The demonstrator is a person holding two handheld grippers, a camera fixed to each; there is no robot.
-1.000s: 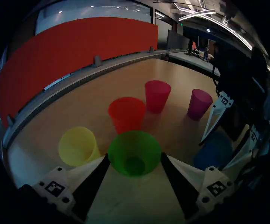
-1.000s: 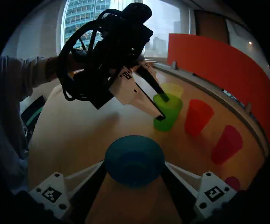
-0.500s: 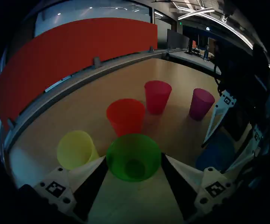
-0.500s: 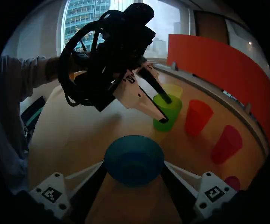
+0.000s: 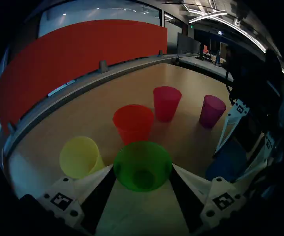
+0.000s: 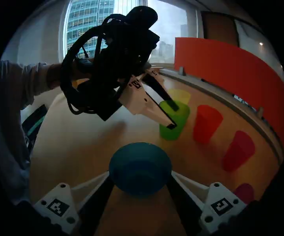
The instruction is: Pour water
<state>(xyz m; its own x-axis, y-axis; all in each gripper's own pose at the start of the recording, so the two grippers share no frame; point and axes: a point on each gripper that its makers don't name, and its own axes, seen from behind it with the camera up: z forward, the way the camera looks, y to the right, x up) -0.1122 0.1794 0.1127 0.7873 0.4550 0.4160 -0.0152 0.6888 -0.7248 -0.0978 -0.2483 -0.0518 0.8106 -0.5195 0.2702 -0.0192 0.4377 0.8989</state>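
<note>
Fingers [image 5: 90, 181] of left gripper [image 5: 142, 168] clench green cup [image 5: 138, 156]; those of right gripper [image 6: 140, 175], blue cup [image 6: 140, 163].

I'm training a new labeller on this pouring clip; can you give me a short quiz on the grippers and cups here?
1. True or false: the left gripper holds nothing.
2. How many cups stand free on the table, in neither gripper? A two, B four, C six.
3. Fill in: the right gripper has its fingers around the ___ cup.
Key: 1 false, it grips the green cup. 2 B: yellow cup, orange cup, red cup, purple cup. 3 blue cup.
</note>
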